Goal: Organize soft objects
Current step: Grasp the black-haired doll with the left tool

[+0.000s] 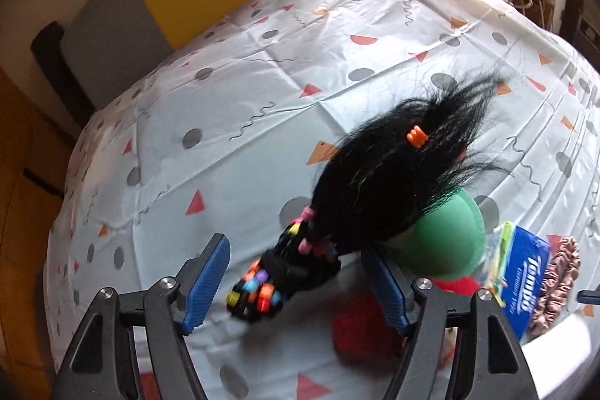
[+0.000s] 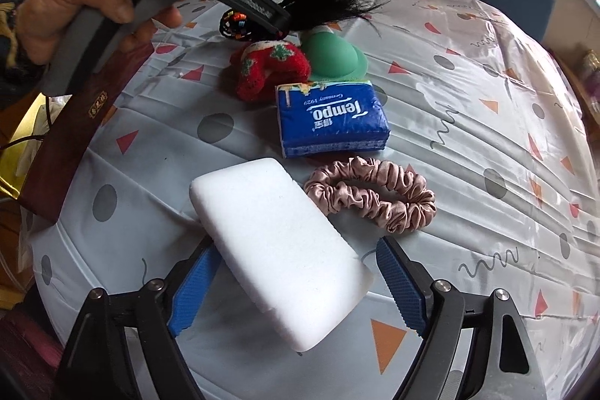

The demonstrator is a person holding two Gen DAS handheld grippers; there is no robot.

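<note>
The left gripper (image 1: 296, 282) stands spread wide over the black hairpiece (image 1: 386, 186) with coloured beads, its 2 blue pads clear of it. The hairpiece lies on the patterned tablecloth (image 1: 225, 100) toward the table's far edge, touching the green sponge (image 2: 333, 57) and near the red knitted sock (image 2: 270, 70). The right gripper (image 2: 296, 291) is released around the white foam block (image 2: 277, 257), pads apart from it; whether the block rests fully on the cloth I cannot tell. The blue tissue pack (image 2: 332, 117) and pink scrunchie (image 2: 371, 194) lie mid-table.

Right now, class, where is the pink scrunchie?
In the right wrist view the scrunchie lies flat on the tablecloth, just right of the white sponge and below the blue tissue pack.
</note>
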